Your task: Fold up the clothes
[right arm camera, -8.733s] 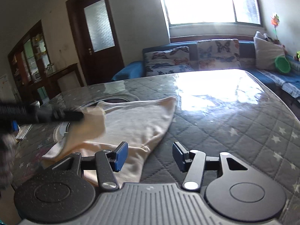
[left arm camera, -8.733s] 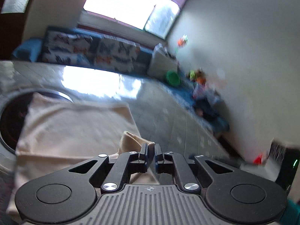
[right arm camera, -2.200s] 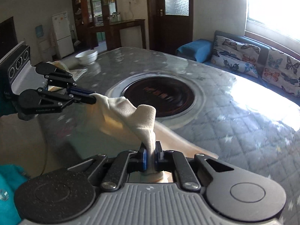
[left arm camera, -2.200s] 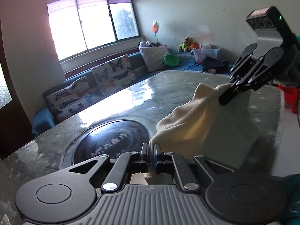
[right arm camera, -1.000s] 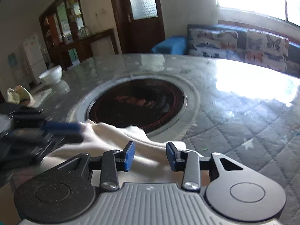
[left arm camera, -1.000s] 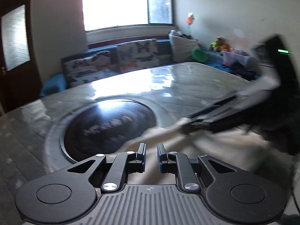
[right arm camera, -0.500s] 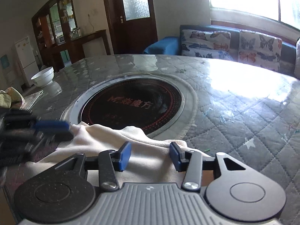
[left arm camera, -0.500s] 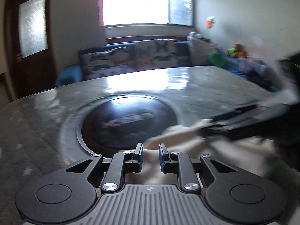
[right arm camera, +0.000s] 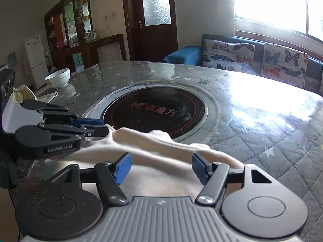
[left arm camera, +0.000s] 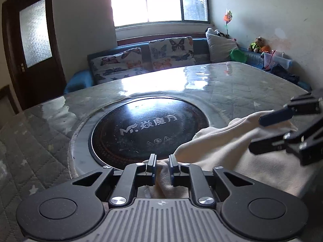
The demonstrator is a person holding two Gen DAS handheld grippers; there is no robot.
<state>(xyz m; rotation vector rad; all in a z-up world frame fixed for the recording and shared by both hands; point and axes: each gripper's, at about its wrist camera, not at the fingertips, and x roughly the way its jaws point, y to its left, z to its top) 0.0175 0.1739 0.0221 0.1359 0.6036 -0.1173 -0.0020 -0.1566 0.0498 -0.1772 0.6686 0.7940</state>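
Mostly I see a big table w/ a quilted grey star-print cover under a glossy sheet, filling both views. Set into its middle is a round black cooktop w/ a metal ring and white lettering. Behind it, under a bright window, runs a blue sofa w/ butterfly cushions. A dark wood door stands to one side.

Nearer me, a cream garment lies bunched on the table's near edge, one fold just overlapping the cooktop ring.

My right gripper is spread wide above the cloth, blue pads well apart, holding nothing. My left gripper has its jaws parted a little, w/ a ridge of the cream cloth lying btwn them, not pinched.

Smallest: a white bowl on the table's far corner.
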